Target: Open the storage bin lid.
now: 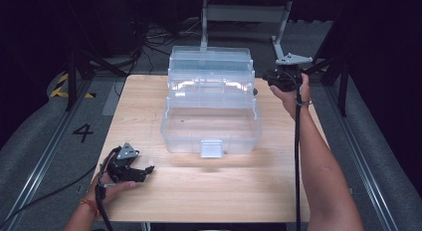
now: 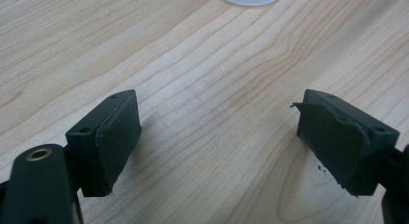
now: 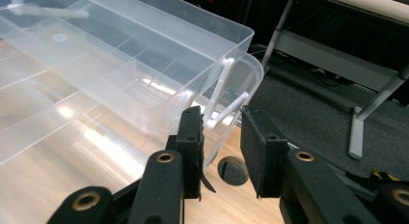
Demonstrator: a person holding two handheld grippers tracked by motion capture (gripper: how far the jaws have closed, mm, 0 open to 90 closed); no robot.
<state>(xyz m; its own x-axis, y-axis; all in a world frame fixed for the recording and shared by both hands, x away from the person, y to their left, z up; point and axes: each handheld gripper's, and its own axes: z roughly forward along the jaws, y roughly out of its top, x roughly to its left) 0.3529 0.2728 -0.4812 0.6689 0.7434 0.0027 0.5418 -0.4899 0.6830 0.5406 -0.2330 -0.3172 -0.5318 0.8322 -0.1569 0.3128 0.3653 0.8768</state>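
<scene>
A clear plastic tiered box (image 1: 211, 106) stands open in the middle of the wooden table (image 1: 199, 191), its upper trays stepped back. My right gripper (image 1: 271, 79) is at the box's far right corner. In the right gripper view its jaws (image 3: 219, 132) stand a little apart, with the white hinge arms (image 3: 219, 101) of the tray (image 3: 120, 64) just past the tips and no pad pressing on them. My left gripper (image 1: 148, 170) rests near the table's front left, open. In the left gripper view nothing lies between its pads (image 2: 217, 142).
The box's front latch (image 1: 211, 148) faces the near edge. A round hole (image 3: 233, 170) in the tabletop lies beside the box's right corner. A metal stand (image 1: 244, 22) and cables sit on the dark floor behind the table. Bare wood stretches in front of the box.
</scene>
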